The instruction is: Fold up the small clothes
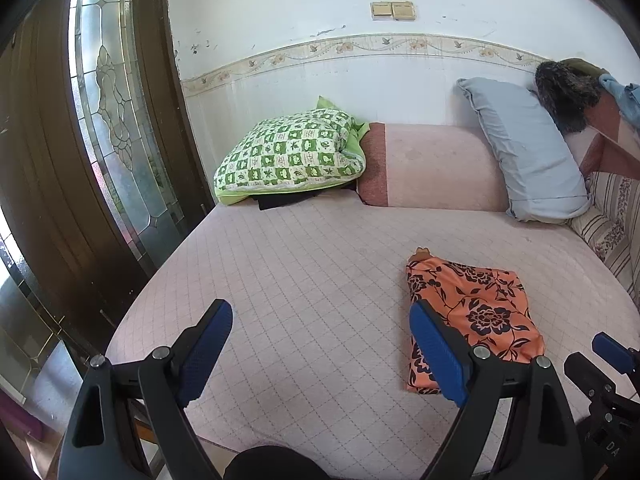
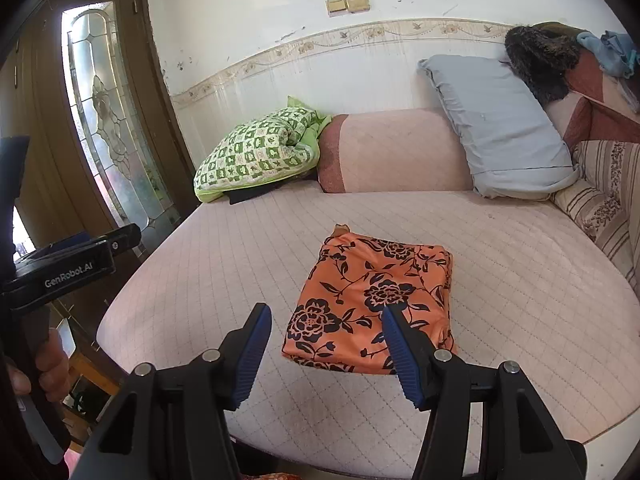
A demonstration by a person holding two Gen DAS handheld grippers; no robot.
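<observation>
left claw (image 1: 320, 344): spread, empty | folded orange floral cloth (image 1: 476, 312): on bed (image 1: 300, 280), right

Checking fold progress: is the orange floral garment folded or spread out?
Folded. The orange black-flowered cloth garment lies as a compact rectangle with layered edges on the pink quilted bed.

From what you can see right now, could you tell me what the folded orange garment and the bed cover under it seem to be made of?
Orange garment: probably a thin, smooth woven or satin-like fabric, with a printed black flower pattern; it folds flat with soft edges and a slight sheen.

Bed cover: looks like matte quilted pink textile; stitched lines form a diamond grid across it. The exact fibre of either cannot be told.
</observation>
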